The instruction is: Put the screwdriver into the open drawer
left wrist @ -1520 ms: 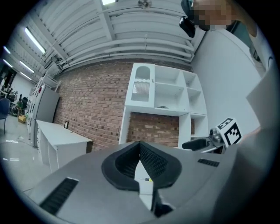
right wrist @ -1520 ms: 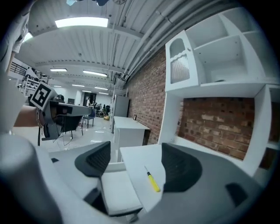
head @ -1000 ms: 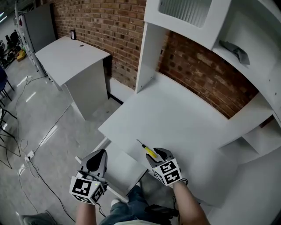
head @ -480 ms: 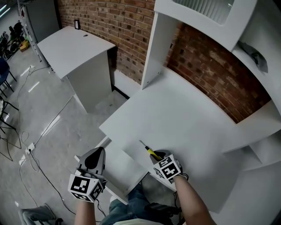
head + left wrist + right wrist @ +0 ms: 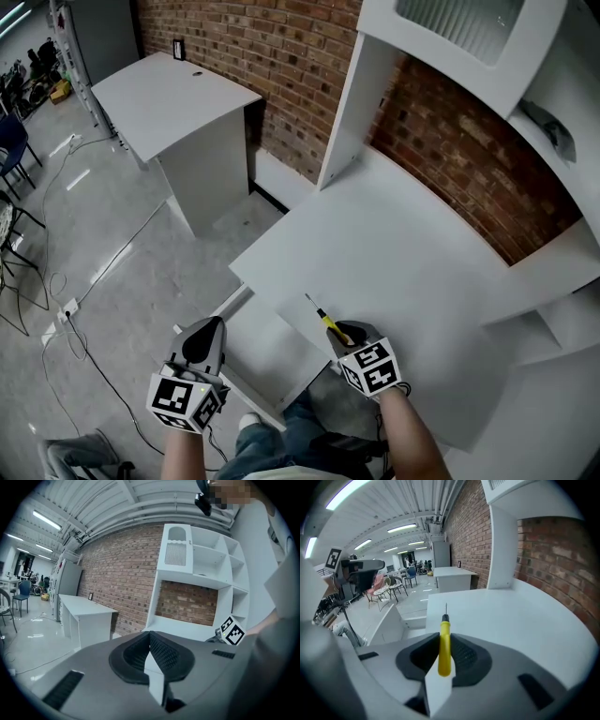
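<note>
The left claw (image 5: 208, 326) (image 5: 150, 637), grey moulded plastic with ribbed black pads, was closed on nothing, just left of the open white drawer (image 5: 267, 352). The right claw (image 5: 343, 332) (image 5: 444, 637) had just been closing and pinched the slim yellow handle of the screwdriver (image 5: 324, 321) (image 5: 444, 641). Its thin metal tip poked past the jaws over the smooth white surface (image 5: 403, 253). Rough brick wall (image 5: 450, 159) stood behind.

Room lies above the open drawer (image 5: 267, 352) (left of the desk (image 5: 403, 253) front edge), with the shelf upright (image 5: 349, 112) well back.
</note>
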Demonstrator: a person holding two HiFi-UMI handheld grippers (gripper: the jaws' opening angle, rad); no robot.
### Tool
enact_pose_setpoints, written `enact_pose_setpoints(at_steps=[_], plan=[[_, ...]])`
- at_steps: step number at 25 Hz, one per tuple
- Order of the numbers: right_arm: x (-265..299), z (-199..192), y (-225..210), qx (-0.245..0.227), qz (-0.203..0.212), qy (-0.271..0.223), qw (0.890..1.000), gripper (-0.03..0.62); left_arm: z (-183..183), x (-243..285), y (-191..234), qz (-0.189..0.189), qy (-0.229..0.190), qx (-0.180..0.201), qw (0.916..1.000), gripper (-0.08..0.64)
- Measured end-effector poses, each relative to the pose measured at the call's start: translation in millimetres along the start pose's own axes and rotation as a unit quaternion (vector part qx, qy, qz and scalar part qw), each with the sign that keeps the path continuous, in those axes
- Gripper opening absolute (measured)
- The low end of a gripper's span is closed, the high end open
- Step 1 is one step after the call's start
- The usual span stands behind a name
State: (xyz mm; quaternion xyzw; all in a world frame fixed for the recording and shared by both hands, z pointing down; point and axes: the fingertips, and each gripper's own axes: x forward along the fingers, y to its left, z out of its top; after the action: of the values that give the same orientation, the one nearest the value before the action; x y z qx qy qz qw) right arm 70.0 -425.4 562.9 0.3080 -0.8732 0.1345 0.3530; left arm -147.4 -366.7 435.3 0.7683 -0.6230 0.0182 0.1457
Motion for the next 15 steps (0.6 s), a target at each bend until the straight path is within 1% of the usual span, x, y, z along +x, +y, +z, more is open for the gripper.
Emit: enact_pose_setpoints(at_steps=[3,6,11,15], plan=[[-5,12,19,0.011,0.007,-0.023,1.000,0.080,0,-14,9,0.007,-0.006,-0.006,0.9999,0.014],[1,14,39,0.011,0.025,-0.026,0.999,0.080,-5,-26,18,0.017,-0.004,-0.009,0.9998,0.014],[23,-2,87,0.002,0.076,-0.003,0.997,0.080,-18,-46,27,0.029,0.008,-0.014,0.9994,0.014],[53,-23,120,-0.007,0.115,0.027,0.993,0.081,-32,-57,35,0.046,0.020,-0.017,0.9986,0.014]])
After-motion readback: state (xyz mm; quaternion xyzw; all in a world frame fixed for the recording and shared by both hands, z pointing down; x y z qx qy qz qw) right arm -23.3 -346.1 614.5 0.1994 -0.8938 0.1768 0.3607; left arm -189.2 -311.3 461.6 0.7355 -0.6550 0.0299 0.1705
